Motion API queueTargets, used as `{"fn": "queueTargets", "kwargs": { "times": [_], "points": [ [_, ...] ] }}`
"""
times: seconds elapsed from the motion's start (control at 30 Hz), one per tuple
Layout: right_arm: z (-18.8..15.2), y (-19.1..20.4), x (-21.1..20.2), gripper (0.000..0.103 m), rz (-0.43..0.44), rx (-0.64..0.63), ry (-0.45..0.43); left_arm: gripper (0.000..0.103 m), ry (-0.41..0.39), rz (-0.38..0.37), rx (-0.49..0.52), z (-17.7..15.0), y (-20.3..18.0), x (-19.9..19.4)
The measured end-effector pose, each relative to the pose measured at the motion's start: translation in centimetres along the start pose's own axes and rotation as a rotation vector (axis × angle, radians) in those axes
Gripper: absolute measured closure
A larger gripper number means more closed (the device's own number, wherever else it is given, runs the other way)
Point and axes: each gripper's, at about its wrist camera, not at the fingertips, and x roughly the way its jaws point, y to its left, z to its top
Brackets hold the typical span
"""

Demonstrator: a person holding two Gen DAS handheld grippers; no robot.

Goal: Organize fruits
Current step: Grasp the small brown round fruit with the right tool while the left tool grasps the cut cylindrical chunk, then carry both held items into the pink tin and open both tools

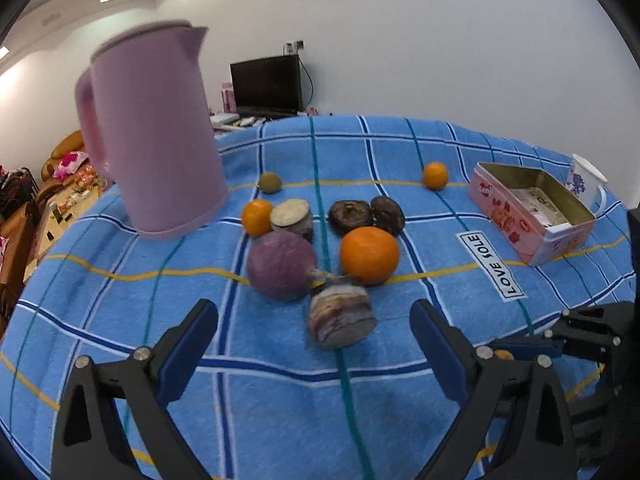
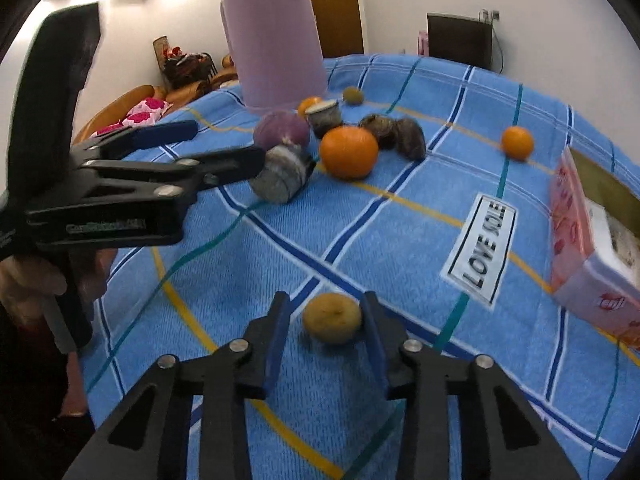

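Note:
On the blue checked cloth [image 1: 280,400] lies a cluster: a large orange [image 1: 369,255], a purple round fruit [image 1: 281,266], a cut purple-grey chunk [image 1: 341,317], a pale-topped chunk [image 1: 292,216], a small orange [image 1: 256,217] and two dark brown fruits [image 1: 366,212]. My left gripper [image 1: 314,344] is open, its fingers either side of the cut chunk, not touching. My right gripper [image 2: 326,330] is open around a small yellow-brown fruit [image 2: 332,319] lying on the cloth; its right pad sits close against it. A lone orange [image 1: 435,175] and a greenish fruit [image 1: 270,182] lie farther back.
A pink kettle [image 1: 156,132] stands at the back left of the table. An open pink tin box [image 1: 532,210] and a white mug [image 1: 584,180] stand at the right. A "LOVE SOLE" label [image 1: 491,266] is sewn on the cloth.

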Motion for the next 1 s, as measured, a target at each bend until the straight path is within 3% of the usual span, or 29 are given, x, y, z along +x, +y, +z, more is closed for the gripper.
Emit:
{"fn": "queueTargets", "kwargs": {
  "times": [0.07,0.23,0.3,0.4,0.63,0.77,1.0],
  "points": [
    [-0.1,0.0,0.0,0.065,-0.007,-0.009,0.002,0.009,0.028,-0.014,-0.011,0.2,-0.3,0.9],
    [-0.3,0.2,-0.1,0.073,-0.045,-0.029,0.006,0.038,0.084,-0.033,-0.034,0.1,-0.6,2.9],
    [-0.3,-0.2,-0.2,0.073,-0.038,-0.015,0.005,0.041,0.103,-0.042,-0.044,0.0,-0.5,3.3],
    [-0.3,-1.0,-0.3,0.073,-0.034,0.010,-0.009,0.056,0.126,-0.095,-0.079,-0.1,0.0,3.8],
    [1.0,-3.4,-2.6,0.073,-0.026,0.094,-0.126,0.057,0.117,-0.120,-0.084,-0.2,0.0,3.6],
    [1.2,-5.0,-3.5,0.073,-0.057,0.137,-0.166,0.057,0.063,-0.117,-0.065,0.2,-0.4,2.3],
    [1.4,-7.7,-4.8,0.073,-0.107,0.198,-0.228,0.057,-0.018,-0.184,-0.042,1.9,-2.2,0.6]
  ]
}}
